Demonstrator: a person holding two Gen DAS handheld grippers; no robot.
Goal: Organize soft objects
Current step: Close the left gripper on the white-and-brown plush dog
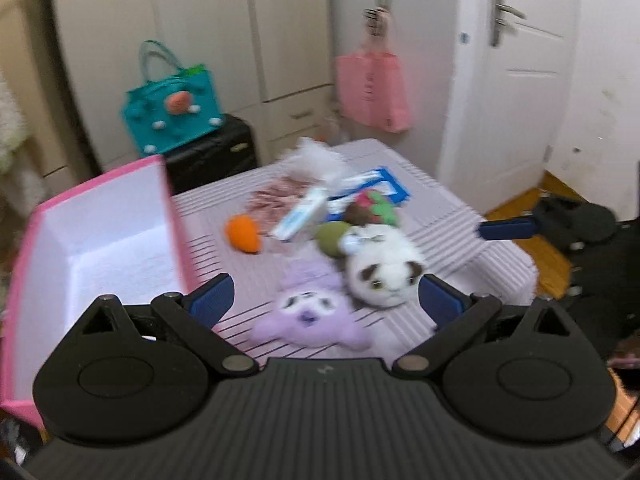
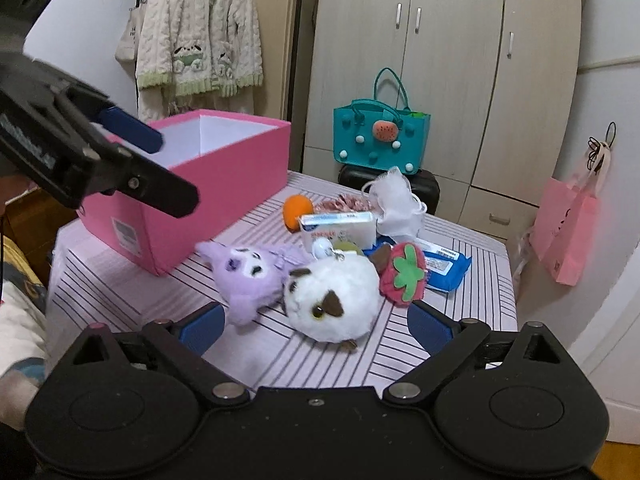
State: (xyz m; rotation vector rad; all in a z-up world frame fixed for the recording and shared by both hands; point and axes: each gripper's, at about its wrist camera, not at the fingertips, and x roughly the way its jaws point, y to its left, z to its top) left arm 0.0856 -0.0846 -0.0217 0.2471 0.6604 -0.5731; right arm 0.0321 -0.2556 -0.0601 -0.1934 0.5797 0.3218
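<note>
Plush cat point(image 2: 334, 304) — round, white, brown-eared — beside lilac plush point(image 2: 250, 276)

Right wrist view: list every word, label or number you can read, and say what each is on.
None reads clearly.
Blue wipes pack: white label with dark print, too small.
White tissue pack: red characters and blue strip, blurred.
Pink box: white sticker, print too fine.
Pink bag: faint marks, unreadable.
</note>
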